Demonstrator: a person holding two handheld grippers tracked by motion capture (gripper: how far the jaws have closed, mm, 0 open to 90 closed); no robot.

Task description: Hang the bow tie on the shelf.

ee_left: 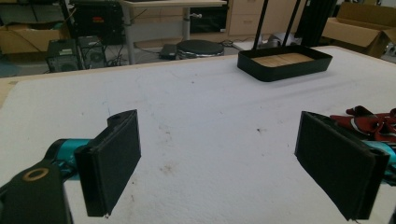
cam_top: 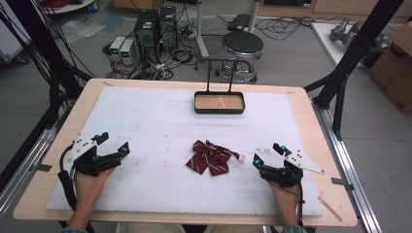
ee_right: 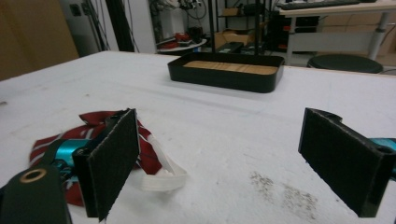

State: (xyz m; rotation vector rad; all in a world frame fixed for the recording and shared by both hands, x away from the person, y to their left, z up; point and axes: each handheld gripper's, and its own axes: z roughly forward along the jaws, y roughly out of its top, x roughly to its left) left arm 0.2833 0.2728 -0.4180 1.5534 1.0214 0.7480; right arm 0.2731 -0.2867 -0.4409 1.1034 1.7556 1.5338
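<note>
A wooden table carries a white foam mat that covers nearly its whole top, leaving a narrow wooden border on all sides. The mat is faintly scuffed and speckled, with broad open surface between its objects.

At the far centre of the mat stands a black rectangular tray with a tall wire handle; its floor is light wood-grain and nothing lies in it.

Near the front centre lies a dark red bow tie with thin pale stripes, crumpled flat, its white strap looping out toward the right side. It is well apart from the tray.

The left gripper, held in the person's left hand, rests near the mat's left front, jaws spread wide with nothing between them; the bow tie lies well off to its right. The right gripper, held in the right hand, sits just beside the bow tie's strap end, jaws likewise spread and empty.
</note>
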